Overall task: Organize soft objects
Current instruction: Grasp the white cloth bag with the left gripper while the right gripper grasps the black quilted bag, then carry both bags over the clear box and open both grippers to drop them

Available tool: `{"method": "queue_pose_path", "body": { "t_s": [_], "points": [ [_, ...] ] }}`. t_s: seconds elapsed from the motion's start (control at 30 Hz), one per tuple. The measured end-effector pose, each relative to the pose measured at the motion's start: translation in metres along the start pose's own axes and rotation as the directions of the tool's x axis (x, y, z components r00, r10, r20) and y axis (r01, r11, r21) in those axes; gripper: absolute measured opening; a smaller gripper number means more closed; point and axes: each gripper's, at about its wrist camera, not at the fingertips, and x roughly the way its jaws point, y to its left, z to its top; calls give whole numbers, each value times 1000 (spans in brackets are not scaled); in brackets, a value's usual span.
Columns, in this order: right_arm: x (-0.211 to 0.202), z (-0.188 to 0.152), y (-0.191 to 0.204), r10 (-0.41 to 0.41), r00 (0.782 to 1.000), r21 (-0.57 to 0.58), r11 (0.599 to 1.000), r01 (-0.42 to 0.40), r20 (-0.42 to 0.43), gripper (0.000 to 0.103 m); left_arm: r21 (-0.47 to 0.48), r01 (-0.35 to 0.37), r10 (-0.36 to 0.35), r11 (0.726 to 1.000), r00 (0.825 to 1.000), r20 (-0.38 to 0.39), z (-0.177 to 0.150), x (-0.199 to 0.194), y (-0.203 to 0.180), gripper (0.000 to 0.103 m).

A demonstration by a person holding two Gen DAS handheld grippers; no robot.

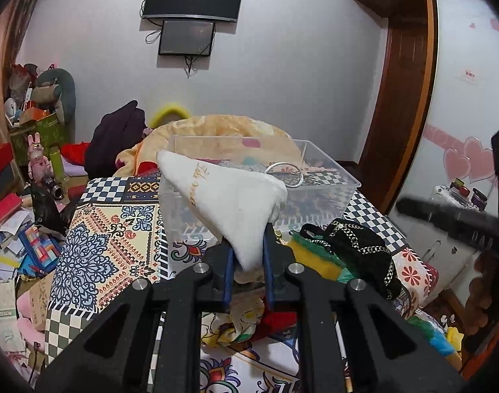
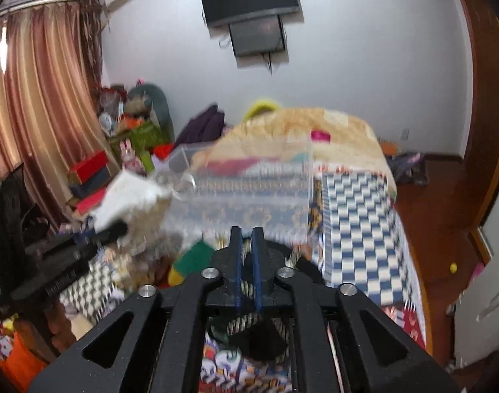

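My left gripper (image 1: pixel 248 239) is shut on a white folded cloth (image 1: pixel 226 196) with gold lettering and holds it up in front of a clear plastic box (image 1: pixel 328 177) on the patterned bedspread. The cloth also shows blurred in the right wrist view (image 2: pixel 128 193), left of the box (image 2: pixel 249 193). My right gripper (image 2: pixel 246 232) is nearly closed with a narrow gap, just above a black garment with gold chain trim (image 2: pixel 259 330); whether it grips it is unclear. That garment (image 1: pixel 360 242) lies right of my left gripper, beside a yellow-green cloth (image 1: pixel 318 255).
A beige blanket (image 1: pixel 216 131) is heaped behind the box. Colourful soft items (image 1: pixel 246 324) lie under my left gripper. The bed edge drops to cluttered floor (image 1: pixel 17 249) on the left and wooden floor (image 2: pixel 436 213) on the right. A wardrobe (image 1: pixel 462 98) stands at right.
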Motion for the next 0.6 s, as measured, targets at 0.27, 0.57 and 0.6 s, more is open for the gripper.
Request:
{"method": "queue_pose_path", "body": {
  "t_s": [0.27,0.57,0.6],
  "points": [
    [35,-31,2,-63,991,-52,997,57,-114,54,19,-15,15,1000,1000,7,-2,-3,-5,15],
    [27,-28,-18,-33,995,17,999,35,-93,15,26,-14,13,1000,1000,27,5,-8,-5,15],
    [23,-25,-17,-30,996,17,999,31,-82,15,27,-13,13,1000,1000,29,6,-8,-4,15]
  ]
}}
